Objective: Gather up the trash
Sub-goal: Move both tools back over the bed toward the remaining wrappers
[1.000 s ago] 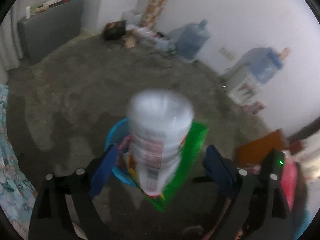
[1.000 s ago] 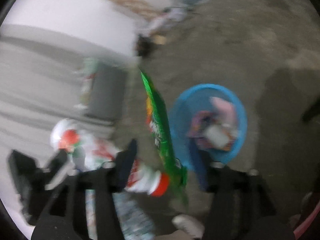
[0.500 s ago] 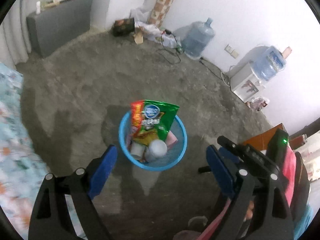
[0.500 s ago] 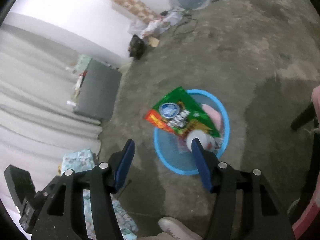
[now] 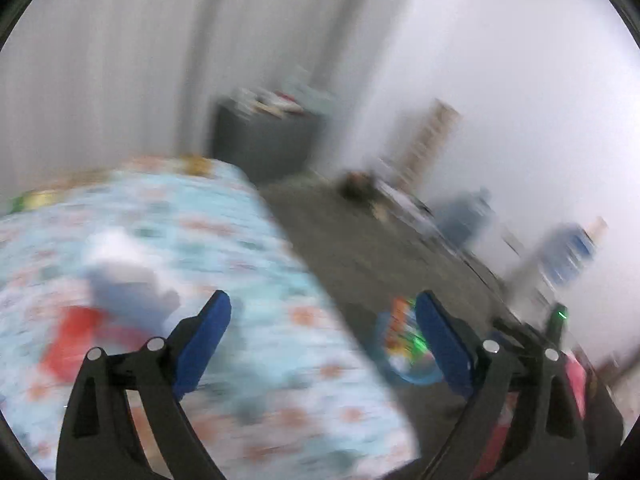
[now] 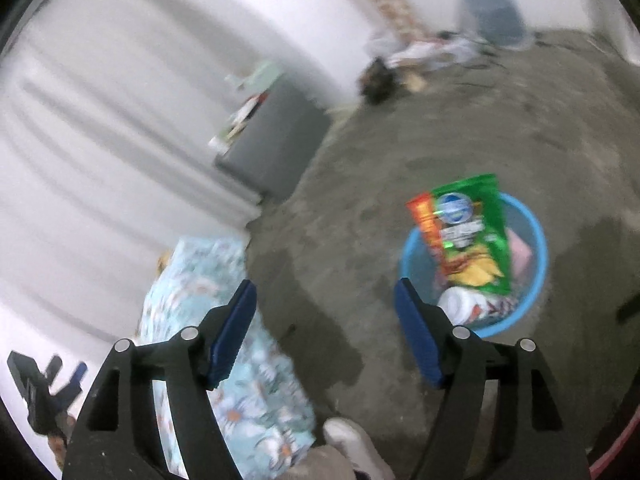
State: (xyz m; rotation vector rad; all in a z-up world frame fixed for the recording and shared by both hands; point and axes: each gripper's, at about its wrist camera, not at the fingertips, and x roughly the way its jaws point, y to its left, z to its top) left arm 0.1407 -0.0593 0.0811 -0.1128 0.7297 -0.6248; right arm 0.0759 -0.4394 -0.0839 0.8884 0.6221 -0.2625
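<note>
Left gripper [image 5: 322,340]: jaws spread, nothing between them. Right gripper [image 6: 324,328]: jaws spread and just opened wider, nothing between them.

Bin [image 6: 536,240]: one, blue, on the bare floor [image 6: 360,220], ahead and to the right of the right gripper. In it: one green chip bag [image 6: 476,232] standing out above the rim, one white bottle [image 6: 464,304] below it, and something pink beside them. Judged: both items are deposited.

Left view is heavily blurred. Bed [image 5: 240,264]: one, floral sheet, filling the lower left. On it lie a pale lump [image 5: 124,276] and a red item [image 5: 68,344], ahead and left of the left gripper; neither can be identified, nor their long axes read.

Judgement: the next trash lies on the bed, and the left gripper is nearer. Count on the bed: two possible items, unconfirmed
</note>
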